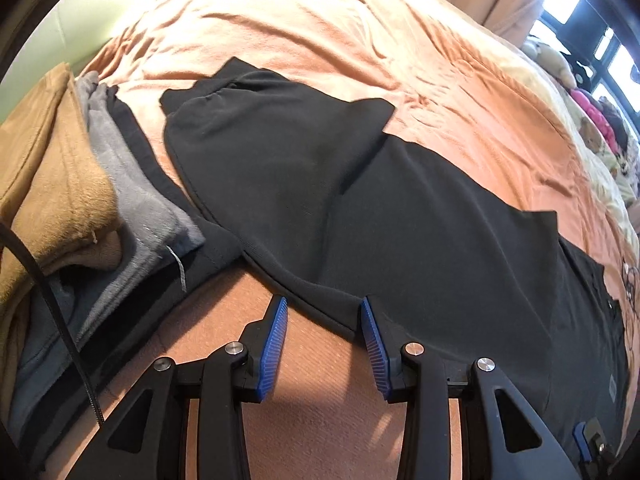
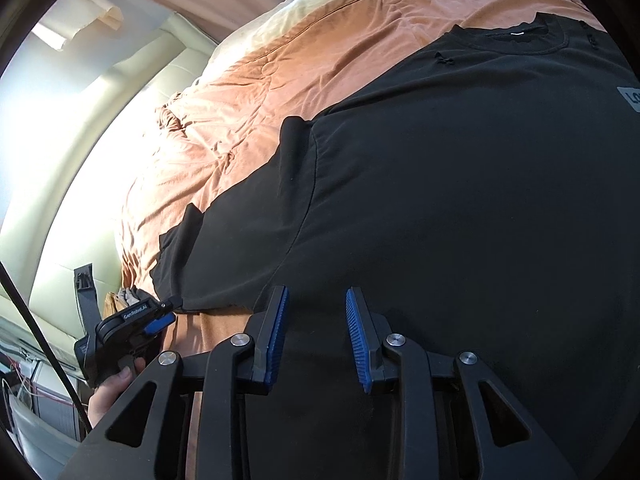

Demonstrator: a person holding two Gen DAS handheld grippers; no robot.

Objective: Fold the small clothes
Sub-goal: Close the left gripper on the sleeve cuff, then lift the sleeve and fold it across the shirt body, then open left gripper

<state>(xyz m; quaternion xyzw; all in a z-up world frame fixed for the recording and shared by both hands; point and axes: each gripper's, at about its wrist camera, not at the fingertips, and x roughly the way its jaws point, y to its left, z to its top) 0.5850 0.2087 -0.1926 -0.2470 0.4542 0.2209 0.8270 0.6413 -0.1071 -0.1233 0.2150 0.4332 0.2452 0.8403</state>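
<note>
A black T-shirt (image 1: pixel 420 208) lies spread flat on the orange bedspread (image 1: pixel 280 20); one sleeve (image 1: pixel 260 140) reaches toward the far left. My left gripper (image 1: pixel 324 304) stands open at the shirt's near edge, and the hem runs between its blue pads (image 1: pixel 276 340) without being pinched. In the right wrist view the shirt (image 2: pixel 460 200) fills the frame, collar (image 2: pixel 516 36) at the top. My right gripper (image 2: pixel 317 292) hovers low over the body of the shirt. Its jaws are closing, narrower than the left's, with black cloth under the gap and the pads apart.
Folded clothes are stacked at the left: a tan piece (image 1: pixel 52 184), a grey one (image 1: pixel 132 184) and dark ones beneath. Stuffed toys (image 1: pixel 592 120) lie at the far right of the bed. A cream padded wall (image 2: pixel 80 160) borders the bed. A hand (image 2: pixel 116 384) holds the left gripper (image 2: pixel 160 316).
</note>
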